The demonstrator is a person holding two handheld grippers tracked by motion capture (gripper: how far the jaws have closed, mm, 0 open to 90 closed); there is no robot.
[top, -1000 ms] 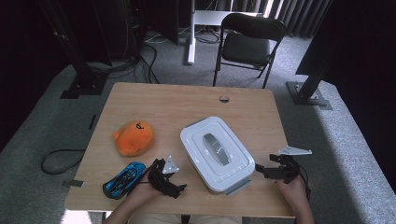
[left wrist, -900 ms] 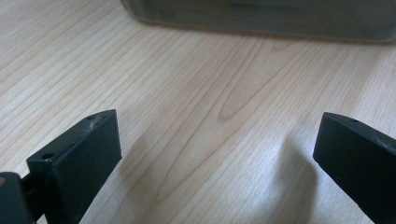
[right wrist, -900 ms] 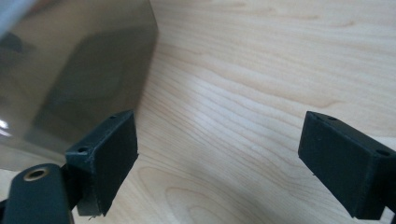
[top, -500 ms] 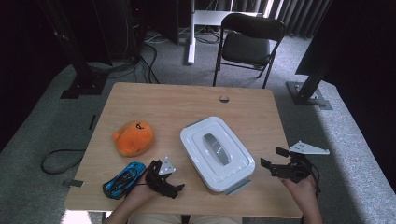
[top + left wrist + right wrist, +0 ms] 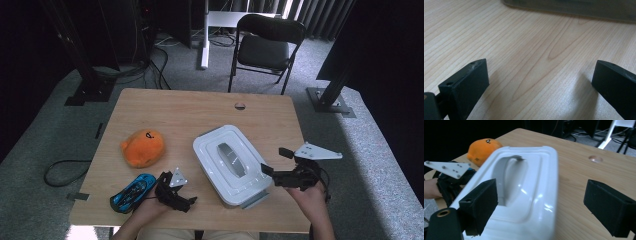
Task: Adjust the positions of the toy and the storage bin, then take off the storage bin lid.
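A white lidded box (image 5: 232,162) with a grey handle lies at an angle on the wooden table (image 5: 175,115), right of centre. My right gripper (image 5: 275,161) stands open at the box's right end, facing left. In the right gripper view its jaws (image 5: 541,197) straddle the near end of the box (image 5: 529,182). My left gripper (image 5: 186,199) rests low on the table near the front edge, left of the box, open with bare wood between its fingers (image 5: 540,72). An orange plush toy (image 5: 143,147) and a blue toy car (image 5: 132,192) lie at the left.
A round hole (image 5: 240,106) sits in the table's far side. A black folding chair (image 5: 265,45) stands behind the table, with dark stands to either side. A cable (image 5: 60,170) loops on the floor at the left.
My right gripper drifted out to the right, then came back a little toward the box's end. The left gripper has hardly moved.
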